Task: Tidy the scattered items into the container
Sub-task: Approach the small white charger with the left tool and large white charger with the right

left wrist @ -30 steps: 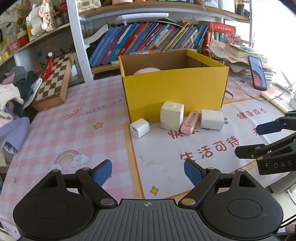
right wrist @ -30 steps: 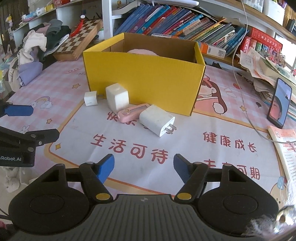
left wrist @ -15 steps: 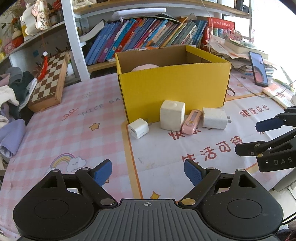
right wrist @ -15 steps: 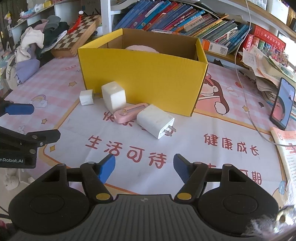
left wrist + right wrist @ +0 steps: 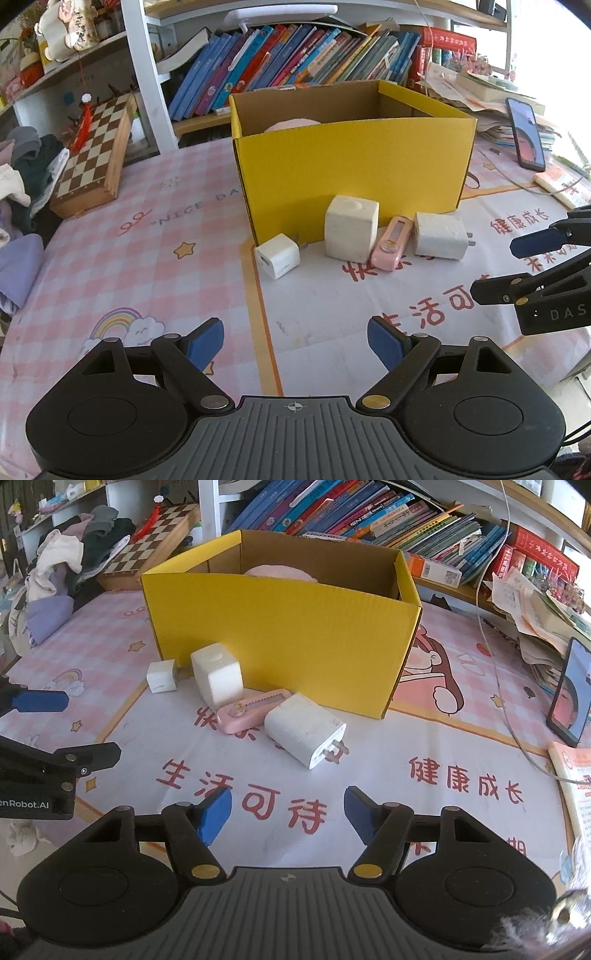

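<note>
While hidden leftward, plug prongs [image 5: 334,752] rightward.

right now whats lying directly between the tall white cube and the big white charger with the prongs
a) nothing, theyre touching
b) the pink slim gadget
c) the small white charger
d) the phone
b: the pink slim gadget lies on the mat in front of the yellow box, with the tall white cube on one side and the big white charger on the other.
</note>
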Demonstrator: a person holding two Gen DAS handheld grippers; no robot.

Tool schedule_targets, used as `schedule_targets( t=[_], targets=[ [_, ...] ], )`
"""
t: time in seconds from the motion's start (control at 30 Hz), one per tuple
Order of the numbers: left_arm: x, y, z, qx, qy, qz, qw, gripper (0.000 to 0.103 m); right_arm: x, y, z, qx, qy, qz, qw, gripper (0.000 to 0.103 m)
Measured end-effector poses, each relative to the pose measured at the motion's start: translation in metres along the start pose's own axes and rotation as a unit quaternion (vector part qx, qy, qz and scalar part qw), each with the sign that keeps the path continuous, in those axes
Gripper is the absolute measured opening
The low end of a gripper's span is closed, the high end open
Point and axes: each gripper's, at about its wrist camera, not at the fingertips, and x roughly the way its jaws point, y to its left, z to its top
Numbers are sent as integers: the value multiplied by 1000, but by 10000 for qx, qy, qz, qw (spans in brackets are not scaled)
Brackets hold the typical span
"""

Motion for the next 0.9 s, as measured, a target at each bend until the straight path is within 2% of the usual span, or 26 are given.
schedule_targets(
  t=[0.67,0.9],
  targets=[
    [35,0,27,-157,125,200,9996,86,31,-27,25,-71,85,247,9996,66],
    [53,5,36,-282,215,317,9989,77,43,-33,32,-177,145,380,9990,66]
  ],
)
